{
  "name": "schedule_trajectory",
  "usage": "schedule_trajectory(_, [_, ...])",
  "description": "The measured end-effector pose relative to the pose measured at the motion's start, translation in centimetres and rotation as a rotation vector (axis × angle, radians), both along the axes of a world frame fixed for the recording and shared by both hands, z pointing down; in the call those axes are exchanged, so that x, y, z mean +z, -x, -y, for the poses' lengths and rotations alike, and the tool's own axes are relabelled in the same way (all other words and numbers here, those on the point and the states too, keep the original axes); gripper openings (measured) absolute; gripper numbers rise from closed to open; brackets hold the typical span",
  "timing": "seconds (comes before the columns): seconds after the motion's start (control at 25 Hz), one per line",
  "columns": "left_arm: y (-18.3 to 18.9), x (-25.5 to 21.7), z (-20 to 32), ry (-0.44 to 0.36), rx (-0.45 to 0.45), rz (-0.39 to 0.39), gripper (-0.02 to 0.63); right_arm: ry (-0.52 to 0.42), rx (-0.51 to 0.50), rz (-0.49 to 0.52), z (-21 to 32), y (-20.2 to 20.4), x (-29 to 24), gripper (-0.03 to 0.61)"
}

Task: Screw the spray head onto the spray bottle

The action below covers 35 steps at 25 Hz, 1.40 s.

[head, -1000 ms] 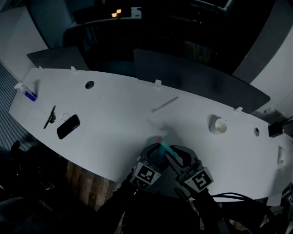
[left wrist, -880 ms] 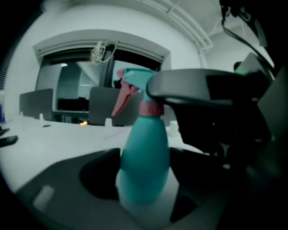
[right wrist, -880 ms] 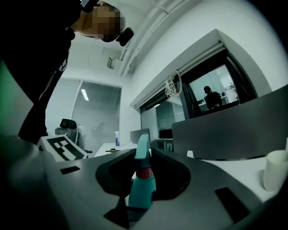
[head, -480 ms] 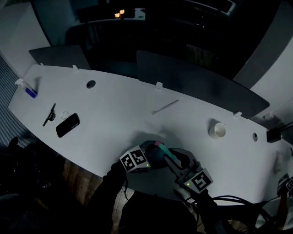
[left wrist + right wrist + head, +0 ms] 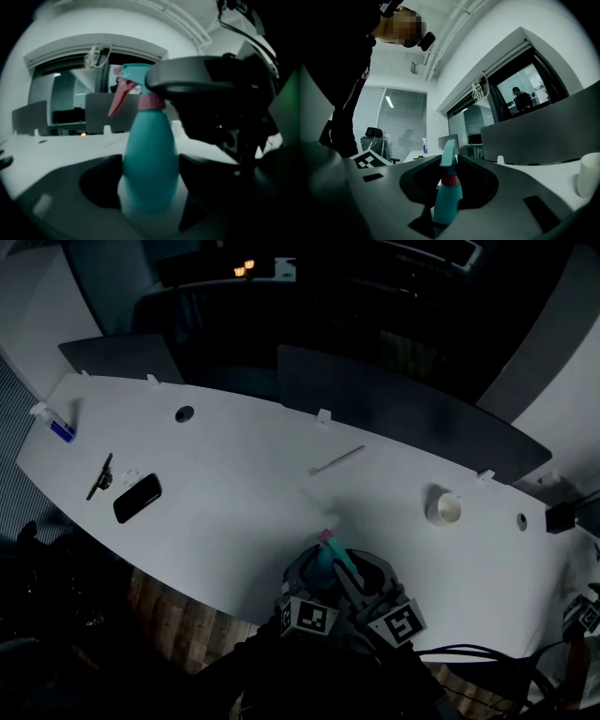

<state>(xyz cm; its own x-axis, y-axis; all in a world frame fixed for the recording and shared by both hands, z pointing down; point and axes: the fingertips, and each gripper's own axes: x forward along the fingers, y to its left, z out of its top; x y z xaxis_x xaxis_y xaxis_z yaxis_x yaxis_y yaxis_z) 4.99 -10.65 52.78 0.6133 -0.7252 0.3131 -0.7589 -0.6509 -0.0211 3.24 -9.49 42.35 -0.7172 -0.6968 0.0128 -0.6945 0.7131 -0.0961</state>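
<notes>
Spray bottle [image 5: 150,159]: teal, upright, lower centre of the head view, at the near edge of the white table [image 5: 234,474]. Can't tell whether its base touches the tabletop.

Spray head [image 5: 132,83] sits on the bottle neck, with a pink collar at the joint and a pink trigger pointing to frame left in the left gripper view. Can't tell how far it is threaded on.

Left gripper [image 5: 150,185]: jaws closed against both sides of the bottle body, low down near the base. Firm hold.

Right gripper [image 5: 449,176]: jaws narrow and clamped on the spray head, with the collar and bottle showing just below them. In the left gripper view one of its jaws lies across the top of the head from the right.

Both marker cubes sit side by side at the bottom centre of the head view, just below the bottle.

Elsewhere on the table, all well apart from the bottle:
- white cup [image 5: 444,509], right of centre
- thin pale stick [image 5: 337,460], above centre
- black phone [image 5: 138,499] and a small dark tool [image 5: 101,476], left
- small blue item [image 5: 62,431], far left edge
</notes>
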Motion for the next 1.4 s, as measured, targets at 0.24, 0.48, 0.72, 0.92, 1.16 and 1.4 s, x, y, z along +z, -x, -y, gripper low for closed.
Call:
schedule_trajectory(0.24, [-1.2,0.6,-0.6,0.119,0.619,0.064,0.422,0.002,-0.066,-0.029,0.0,-0.1,0.1,0.097])
schedule_trajectory(0.48, [-1.1,-0.1,-0.6,0.075,0.464,0.013,0.377,0.007,-0.041,0.005,-0.2,-0.2,0.0,0.097])
schedule_trajectory(0.72, [-0.3,0.2,-0.3,-0.024,-0.029,-0.021,0.376,0.011,-0.013,0.024,-0.4,-0.3,0.0,0.097])
schedule_trajectory(0.92, [-0.1,-0.3,-0.5,0.029,0.393,-0.013,0.441,0.018,-0.042,-0.012,-0.5,-0.2,0.2,0.097])
schedule_trajectory(1.16, [-1.3,-0.2,-0.8,0.14,0.563,0.042,0.362,-0.017,-0.05,-0.042,0.0,-0.4,0.0,0.097])
schedule_trajectory(1.4, [-0.9,-0.4,0.3,0.043,0.0,-0.009,0.364,-0.011,0.025,-0.014,0.1,-1.1,0.1,0.097])
